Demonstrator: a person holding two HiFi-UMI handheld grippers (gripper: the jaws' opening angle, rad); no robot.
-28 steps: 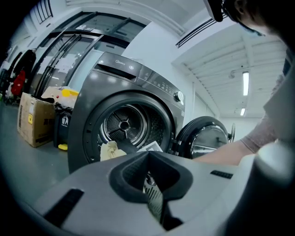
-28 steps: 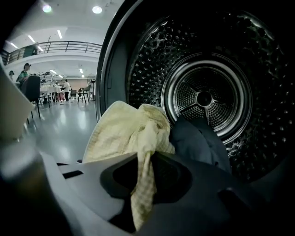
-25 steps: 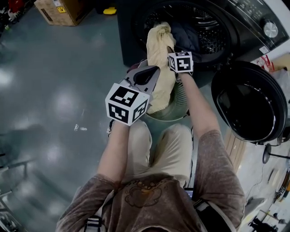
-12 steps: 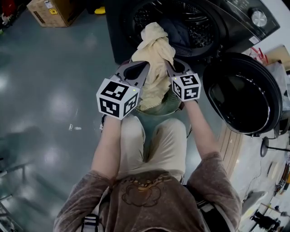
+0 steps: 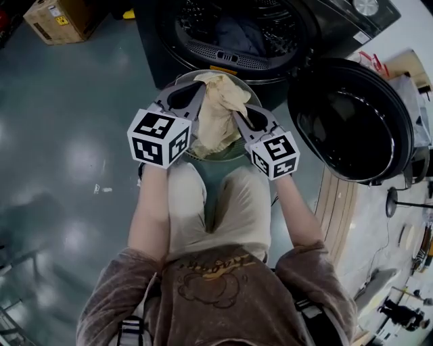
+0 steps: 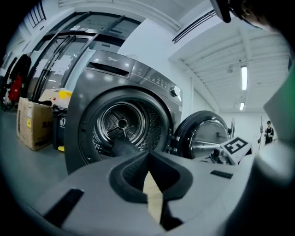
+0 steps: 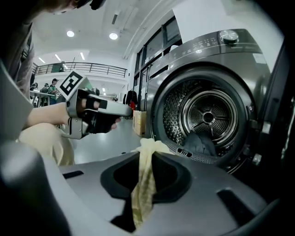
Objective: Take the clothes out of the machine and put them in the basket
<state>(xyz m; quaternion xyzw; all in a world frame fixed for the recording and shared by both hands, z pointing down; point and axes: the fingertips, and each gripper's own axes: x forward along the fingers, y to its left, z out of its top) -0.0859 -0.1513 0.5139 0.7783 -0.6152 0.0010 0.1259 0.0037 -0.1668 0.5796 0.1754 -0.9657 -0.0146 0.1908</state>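
A cream cloth (image 5: pixel 213 118) hangs over the round grey basket (image 5: pixel 226 157) on the floor in front of the washing machine (image 5: pixel 318 20). My right gripper (image 5: pixel 233 115) is shut on it. In the right gripper view the cloth (image 7: pixel 143 193) runs up between the jaws and bunches over my right gripper (image 7: pixel 147 150). My left gripper (image 5: pixel 199 88) sits just left of the cloth's top, above the basket. In its own view my left gripper (image 6: pixel 148 156) has its tips together, with cream colour showing through the slit behind them. A dark garment (image 5: pixel 237 34) lies in the drum.
The machine's round door (image 5: pixel 348 121) stands swung open to the right of the basket. A cardboard box (image 5: pixel 54 17) sits on the grey floor (image 5: pixel 67 135) at the far left. The person's knees (image 5: pixel 216 203) are right behind the basket.
My right gripper has drawn back from the drum mouth toward the person, bringing the cream cloth out and over the basket. The left gripper has stayed about where it was.
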